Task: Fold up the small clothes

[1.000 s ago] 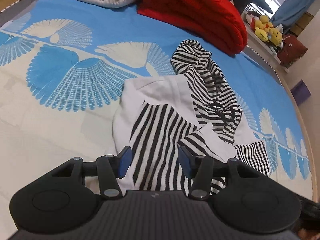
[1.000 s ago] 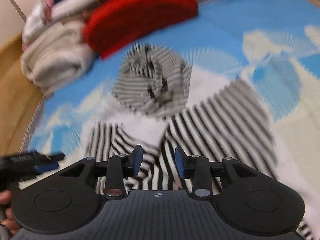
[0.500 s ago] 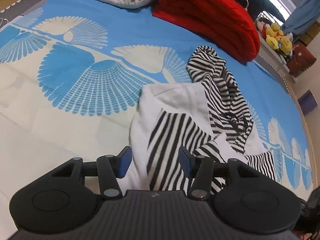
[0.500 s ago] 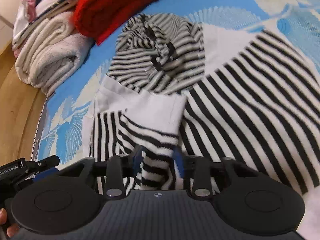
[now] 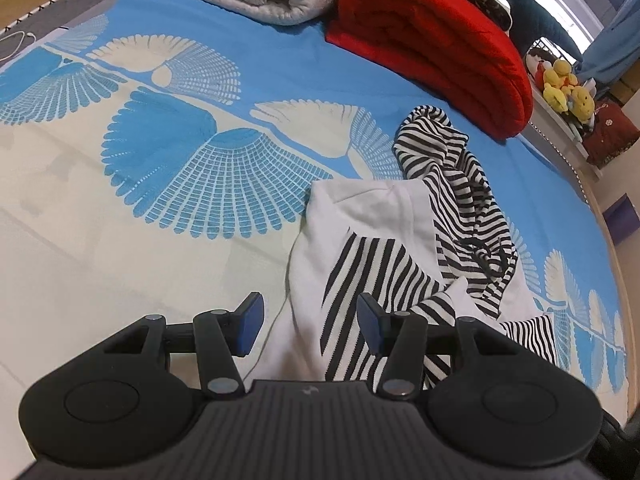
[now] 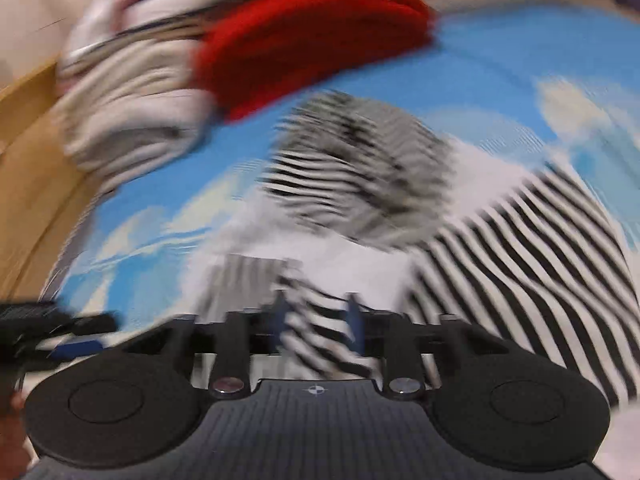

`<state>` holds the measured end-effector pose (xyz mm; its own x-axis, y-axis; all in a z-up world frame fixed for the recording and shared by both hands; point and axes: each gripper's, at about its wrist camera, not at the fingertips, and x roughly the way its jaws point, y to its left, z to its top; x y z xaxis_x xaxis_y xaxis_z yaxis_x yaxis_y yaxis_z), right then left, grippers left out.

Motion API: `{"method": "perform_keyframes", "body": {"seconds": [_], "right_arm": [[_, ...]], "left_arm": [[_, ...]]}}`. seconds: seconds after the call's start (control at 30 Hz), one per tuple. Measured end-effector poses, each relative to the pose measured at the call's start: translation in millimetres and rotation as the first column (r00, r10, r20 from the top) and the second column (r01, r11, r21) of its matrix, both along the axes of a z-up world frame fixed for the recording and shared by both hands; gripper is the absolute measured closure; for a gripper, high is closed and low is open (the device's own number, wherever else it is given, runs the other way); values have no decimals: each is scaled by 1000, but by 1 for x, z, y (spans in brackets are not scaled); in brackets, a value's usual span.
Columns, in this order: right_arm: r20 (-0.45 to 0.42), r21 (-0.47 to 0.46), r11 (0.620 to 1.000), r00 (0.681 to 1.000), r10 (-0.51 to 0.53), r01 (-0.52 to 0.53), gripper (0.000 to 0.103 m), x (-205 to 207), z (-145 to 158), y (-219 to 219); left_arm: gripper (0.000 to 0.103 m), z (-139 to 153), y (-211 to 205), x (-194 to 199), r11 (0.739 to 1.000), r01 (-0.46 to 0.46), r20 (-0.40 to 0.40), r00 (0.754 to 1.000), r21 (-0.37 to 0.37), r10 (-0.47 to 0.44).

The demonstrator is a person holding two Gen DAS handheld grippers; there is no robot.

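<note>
Left tongs (image 5: 308,326) hang released over the striped top's (image 5: 384,256) white side, mid-bed (image 5: 120,260). Right tongs (image 6: 316,326), blurred, look clenched on a striped sleeve; better carry it flat across, left tongs pinning the body.

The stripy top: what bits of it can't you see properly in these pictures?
- Right wrist view: whole stripy top smeared by motion blur.
- Right gripper: its grip on the sleeve is blurred.
- Left wrist view: the top's near hem hidden behind the left gripper; far sleeve end cut off by the gripper body.
</note>
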<state>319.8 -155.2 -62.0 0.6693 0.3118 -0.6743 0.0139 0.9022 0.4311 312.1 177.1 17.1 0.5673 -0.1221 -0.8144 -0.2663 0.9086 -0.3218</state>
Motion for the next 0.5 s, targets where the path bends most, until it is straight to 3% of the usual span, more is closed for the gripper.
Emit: {"method": "perform_keyframes", "body": {"seconds": [0.07,0.17,0.27,0.3,0.37,0.43,0.5], "right_arm": [[-70,33,998,996,-54,56,56,6,-16,-13],[-161,98,993,986,-46,62,56,13,-35,-21],[-191,149,988,982,-13,42,58,13,-46,-16],[-186,141,989,982,-9,36,74,13,-46,-13],[-147,121,992,989,-19,37,99,11,-38,-11],[-7,75,995,998,-61,61,99,2,-10,-10],[167,28,999,985,-39,35,99,-11,22,-1]], "left_arm": [[47,0,-2,0,1000,1,-1,1000,-3,-1],[47,-1,-4,1,1000,11,0,1000,-5,-11],[47,-1,-4,1,1000,11,0,1000,-5,-11],[47,-1,-3,1,1000,8,0,1000,-5,-8],[47,-1,-1,1,1000,-1,-1,1000,-7,1],[47,0,1,1,1000,-8,2,1000,-8,8],[47,1,2,1,1000,-12,4,1000,-4,12]]}}
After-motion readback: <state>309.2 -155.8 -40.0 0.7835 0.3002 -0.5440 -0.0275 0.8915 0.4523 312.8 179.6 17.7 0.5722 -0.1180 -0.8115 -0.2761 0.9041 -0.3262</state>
